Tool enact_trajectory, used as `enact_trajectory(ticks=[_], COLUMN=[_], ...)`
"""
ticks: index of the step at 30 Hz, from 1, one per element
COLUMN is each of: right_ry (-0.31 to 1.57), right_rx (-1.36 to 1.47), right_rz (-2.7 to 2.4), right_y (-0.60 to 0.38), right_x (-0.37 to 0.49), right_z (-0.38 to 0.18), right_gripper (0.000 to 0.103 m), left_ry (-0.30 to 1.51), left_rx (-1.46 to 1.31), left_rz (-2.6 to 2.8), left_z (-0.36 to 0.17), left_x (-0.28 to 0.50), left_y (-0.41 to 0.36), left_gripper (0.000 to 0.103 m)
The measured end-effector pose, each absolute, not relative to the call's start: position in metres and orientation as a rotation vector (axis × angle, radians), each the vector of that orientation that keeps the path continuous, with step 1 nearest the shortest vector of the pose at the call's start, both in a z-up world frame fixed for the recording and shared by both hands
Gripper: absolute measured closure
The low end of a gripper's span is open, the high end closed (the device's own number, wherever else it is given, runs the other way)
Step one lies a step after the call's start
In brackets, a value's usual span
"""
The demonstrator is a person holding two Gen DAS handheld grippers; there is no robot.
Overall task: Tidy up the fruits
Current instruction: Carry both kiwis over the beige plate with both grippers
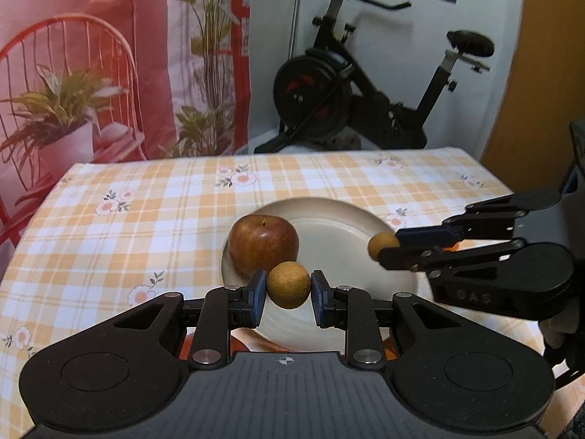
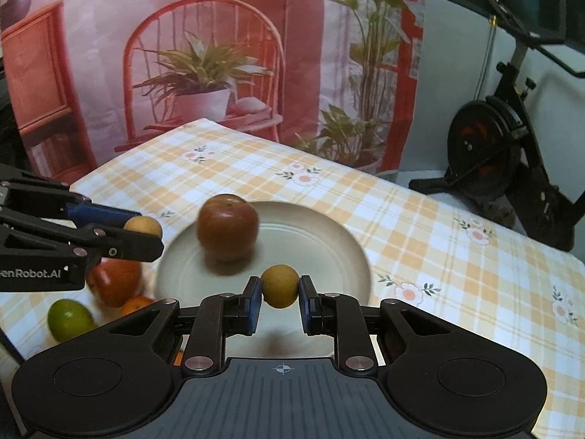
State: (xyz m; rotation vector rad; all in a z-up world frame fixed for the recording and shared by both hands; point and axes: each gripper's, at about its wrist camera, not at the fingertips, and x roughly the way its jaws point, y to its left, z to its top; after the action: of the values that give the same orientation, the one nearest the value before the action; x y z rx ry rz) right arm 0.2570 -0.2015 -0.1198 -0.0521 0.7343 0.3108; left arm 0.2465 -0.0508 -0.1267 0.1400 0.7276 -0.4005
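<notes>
each gripper pinches a small brown fruit over the plate

the left gripper clamps one round brown fruit just in front of the red apple on the cream plate — the right gripper clamps another brown fruit. a second apple, a green lime and an orange lie on the checked tablecloth beside the plate.
</notes>
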Motion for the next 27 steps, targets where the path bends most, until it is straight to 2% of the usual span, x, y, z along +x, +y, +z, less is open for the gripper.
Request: enact_trajectory(ticks=[11, 27], right_ry=[0.790, 0.821], right_rx=[-0.035, -0.059], right_rz=[0.314, 0.254], right_y=[-0.216, -0.221], right_x=[0.302, 0.342], right_z=[-0.141, -0.164], right_gripper=[0.083, 0.083], left_ry=[0.847, 0.896], left_rx=[0.156, 0.220], left_rz=[-0.377, -0.331], left_z=[-0.145, -0.161], left_x=[0.279, 0.293], left_y=[-0.060, -0.064], left_gripper=[0.075, 0.075])
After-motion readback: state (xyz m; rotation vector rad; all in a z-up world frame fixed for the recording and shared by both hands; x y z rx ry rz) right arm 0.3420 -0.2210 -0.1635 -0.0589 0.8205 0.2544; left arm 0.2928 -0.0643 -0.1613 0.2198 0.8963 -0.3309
